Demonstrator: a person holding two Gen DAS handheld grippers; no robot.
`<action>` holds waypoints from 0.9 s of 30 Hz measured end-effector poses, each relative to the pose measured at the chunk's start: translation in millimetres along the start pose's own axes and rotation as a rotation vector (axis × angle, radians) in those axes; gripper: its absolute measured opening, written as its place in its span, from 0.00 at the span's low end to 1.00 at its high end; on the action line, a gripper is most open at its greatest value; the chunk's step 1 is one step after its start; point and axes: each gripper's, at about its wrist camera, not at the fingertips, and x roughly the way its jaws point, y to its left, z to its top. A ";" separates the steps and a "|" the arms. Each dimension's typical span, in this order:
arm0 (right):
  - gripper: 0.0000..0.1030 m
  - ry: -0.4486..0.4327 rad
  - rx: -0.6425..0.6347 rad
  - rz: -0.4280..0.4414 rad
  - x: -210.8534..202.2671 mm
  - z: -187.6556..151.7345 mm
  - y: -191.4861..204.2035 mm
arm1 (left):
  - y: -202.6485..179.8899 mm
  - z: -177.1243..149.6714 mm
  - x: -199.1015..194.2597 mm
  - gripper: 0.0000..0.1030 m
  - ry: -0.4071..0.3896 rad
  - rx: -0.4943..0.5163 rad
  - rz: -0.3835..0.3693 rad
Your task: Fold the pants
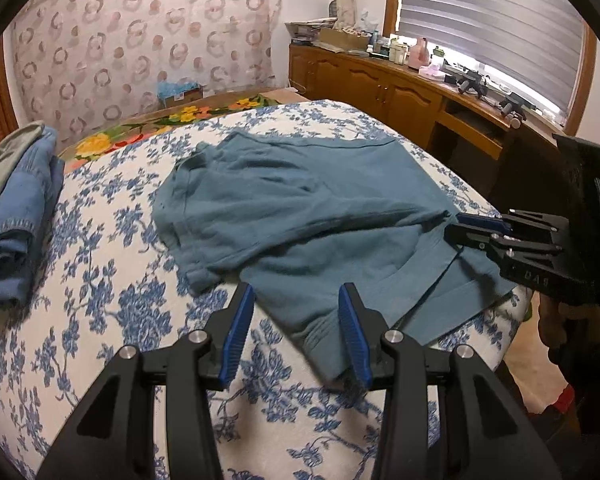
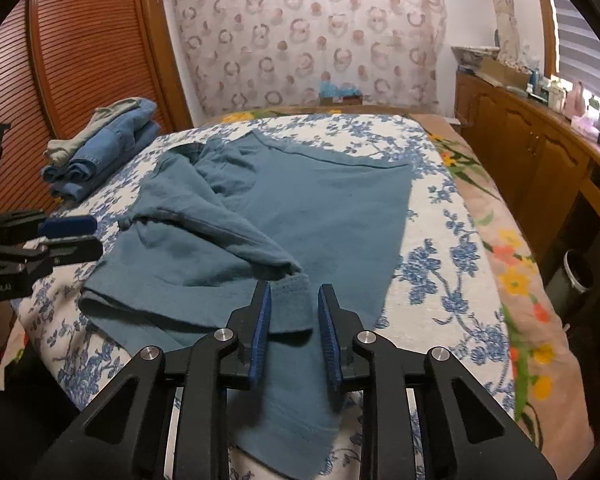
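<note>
Teal fabric, the pants (image 1: 300,208), lay crumpled on a bed (image 1: 100,280) covered with a white quilt printed in blue flowers. They sat toward the near edge of the mattress, one part folded loosely over the rest so that a diagonal ridge ran across the middle, and a cuff-like end hung at the near edge.

From the left wrist camera, the left gripper (image 1: 296,312) hovered low over that near end of the pants. Its jaws stood partly open, blue pads apart, with cloth lying between and beneath them; the pads did not appear to press on it. Whether the tips touched the fabric could not be told.

From the right wrist camera, the right gripper (image 2: 294,304) had its jaws fairly narrow, a ribbed hem of the pants showing in the gap between the blue pads. A clear space remained on either side of the cloth, so no firm pinch was visible. In the left view the same tool came in from the right, its tips over the pants' right edge.

At the far left of the bed sat a stack of folded clothes (image 2: 100,148), blue denim with a pale green piece on top, well apart from the pants. A wooden cabinet (image 1: 380,84) ran along the right wall under a window with striped blinds (image 1: 492,20), its top crowded with small items. A curtain (image 2: 308,32) patterned with rings hung on the far wall.
</note>
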 end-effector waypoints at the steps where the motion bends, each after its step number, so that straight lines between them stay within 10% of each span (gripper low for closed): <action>1: 0.20 0.006 0.001 0.005 1.4 0.6 -0.7 | 1.4 -2.1 0.6 0.42 0.004 -0.005 0.002; 7: 0.05 0.016 -0.003 0.040 1.0 2.3 0.6 | 4.3 -8.9 3.3 0.42 0.016 -0.017 0.003; 27: 0.04 -0.050 -0.067 0.009 -75.5 -2.2 17.0 | -1.4 -9.4 -4.9 0.42 -0.001 -0.012 -0.012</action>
